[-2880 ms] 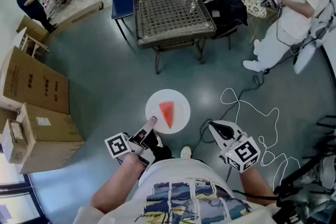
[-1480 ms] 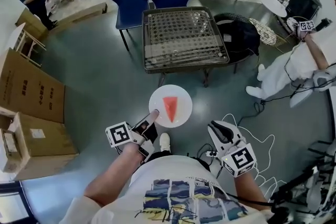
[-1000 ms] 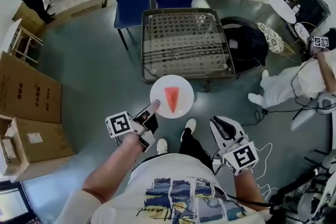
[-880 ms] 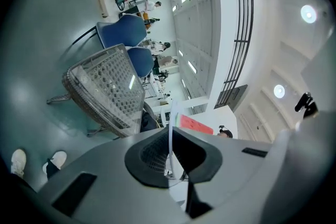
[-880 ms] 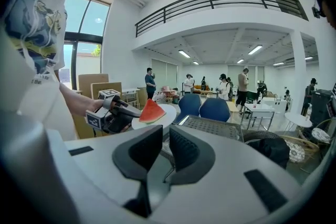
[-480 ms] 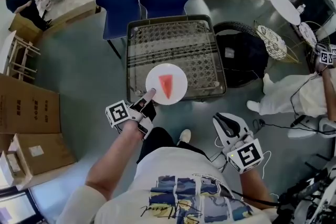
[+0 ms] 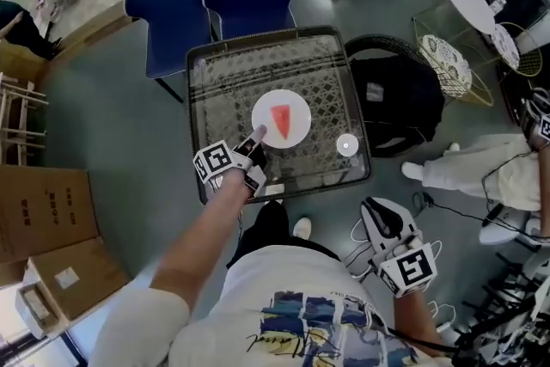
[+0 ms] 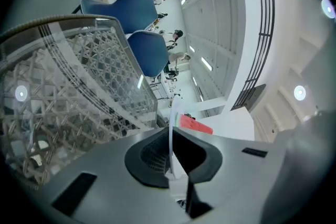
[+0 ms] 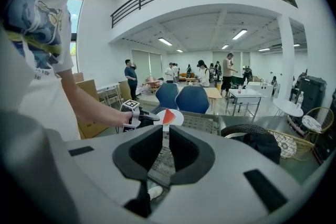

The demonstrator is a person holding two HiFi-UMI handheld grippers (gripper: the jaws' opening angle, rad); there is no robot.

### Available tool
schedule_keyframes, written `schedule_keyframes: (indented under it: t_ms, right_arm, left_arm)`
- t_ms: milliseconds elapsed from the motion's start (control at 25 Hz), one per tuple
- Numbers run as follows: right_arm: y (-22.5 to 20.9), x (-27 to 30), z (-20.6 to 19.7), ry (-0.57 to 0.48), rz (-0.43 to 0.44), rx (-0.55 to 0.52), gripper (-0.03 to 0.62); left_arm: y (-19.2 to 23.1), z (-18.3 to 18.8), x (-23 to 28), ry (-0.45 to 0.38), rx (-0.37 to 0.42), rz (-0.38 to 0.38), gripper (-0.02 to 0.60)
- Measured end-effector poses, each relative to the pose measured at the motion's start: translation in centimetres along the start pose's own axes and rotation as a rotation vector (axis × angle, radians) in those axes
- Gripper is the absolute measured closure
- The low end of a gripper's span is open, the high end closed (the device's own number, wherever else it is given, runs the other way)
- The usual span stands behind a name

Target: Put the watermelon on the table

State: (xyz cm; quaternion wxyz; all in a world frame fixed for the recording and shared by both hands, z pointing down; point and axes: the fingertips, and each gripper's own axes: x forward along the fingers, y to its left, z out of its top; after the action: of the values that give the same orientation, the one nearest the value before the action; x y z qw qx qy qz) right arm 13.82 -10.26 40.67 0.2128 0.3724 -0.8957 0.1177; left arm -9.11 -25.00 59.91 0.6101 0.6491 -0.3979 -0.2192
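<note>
On my left gripper feed the whole room sits rolled onto its side. The left gripper (image 8: 171, 152) has its jaws closed on the rim of a white plate (image 8: 172, 113), which I see edge-on as a thin pale line rising between the dark pads. A red watermelon slice (image 8: 195, 124) shows against the plate's right face, just past the tips. The glass-topped wicker table (image 8: 79, 86) fills the left, with two blue chairs (image 8: 123, 5) beyond it.
</note>
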Motion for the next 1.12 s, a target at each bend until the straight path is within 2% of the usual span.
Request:
schedule_keyframes:
  t_ms: [240,520,1000,1120]
  right_arm:
    - [-1.4,4.1,0.3,0.071,-0.051,0.079,0.553]
    - [-2.6,6.1,-0.7,0.150,-0.091,0.148,0.553]
    - [-2.9,7.6,-1.1,0.177,-0.107,0.183,0.553]
    - [-2.8,8.0,-1.0,0.173,-0.100,0.178,0.553]
  left_arm:
    - [6.2,4.7,7.2,0.049,-0.006,0.060,0.565]
    - [10.8,6.6,13.8,0.100,-0.006,0.131,0.563]
    - [13.8,7.3,15.7,0.147,0.022,0.215,0.557]
    - [14.2,7.3,15.7,0.176,0.080,0.268,0.557]
